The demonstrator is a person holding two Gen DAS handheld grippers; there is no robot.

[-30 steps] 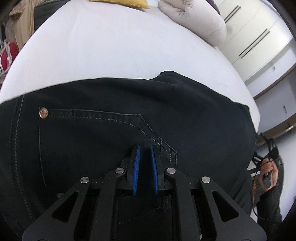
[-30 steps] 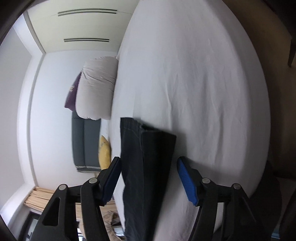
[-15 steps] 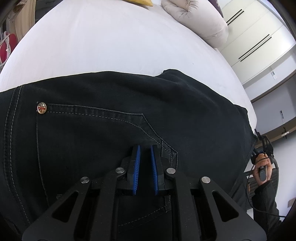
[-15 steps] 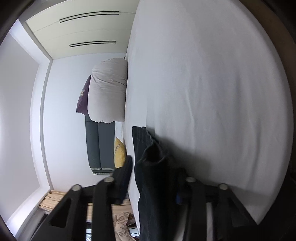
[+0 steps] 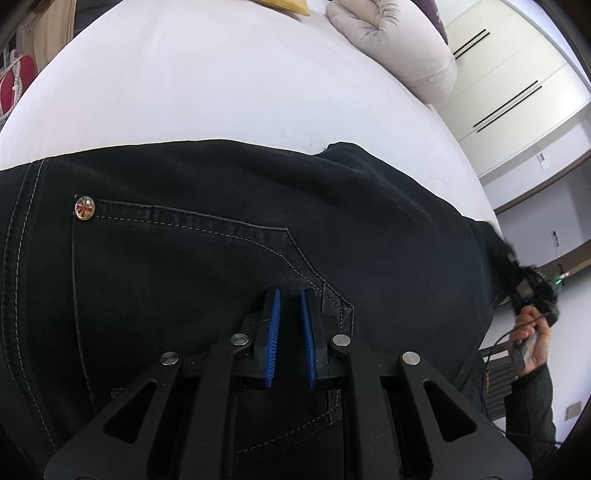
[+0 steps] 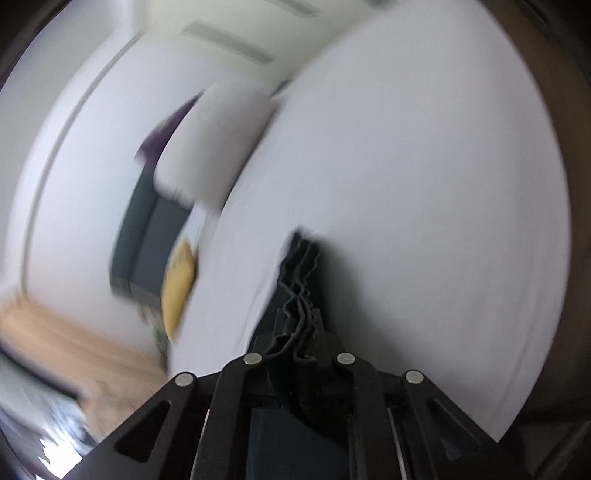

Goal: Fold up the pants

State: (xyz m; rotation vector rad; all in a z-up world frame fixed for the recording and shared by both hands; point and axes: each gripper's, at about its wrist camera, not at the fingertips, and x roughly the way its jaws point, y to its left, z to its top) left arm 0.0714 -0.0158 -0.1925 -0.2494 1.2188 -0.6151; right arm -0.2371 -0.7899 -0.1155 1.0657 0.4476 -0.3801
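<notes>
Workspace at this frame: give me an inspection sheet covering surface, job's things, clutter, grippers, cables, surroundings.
Surface: white bed sheet, smooth.
Job's things: black pants spread flat across the bed; back pocket and rivet facing up.
Clutter: beige pillow, yellow cushion at the far edge.
Grippers: left gripper shut, over the pocket; right gripper closing on bunched pants fabric; blurred.
Cables: thin black cable by the person's hand.
Surroundings: white wardrobe doors; wooden floor.
</notes>
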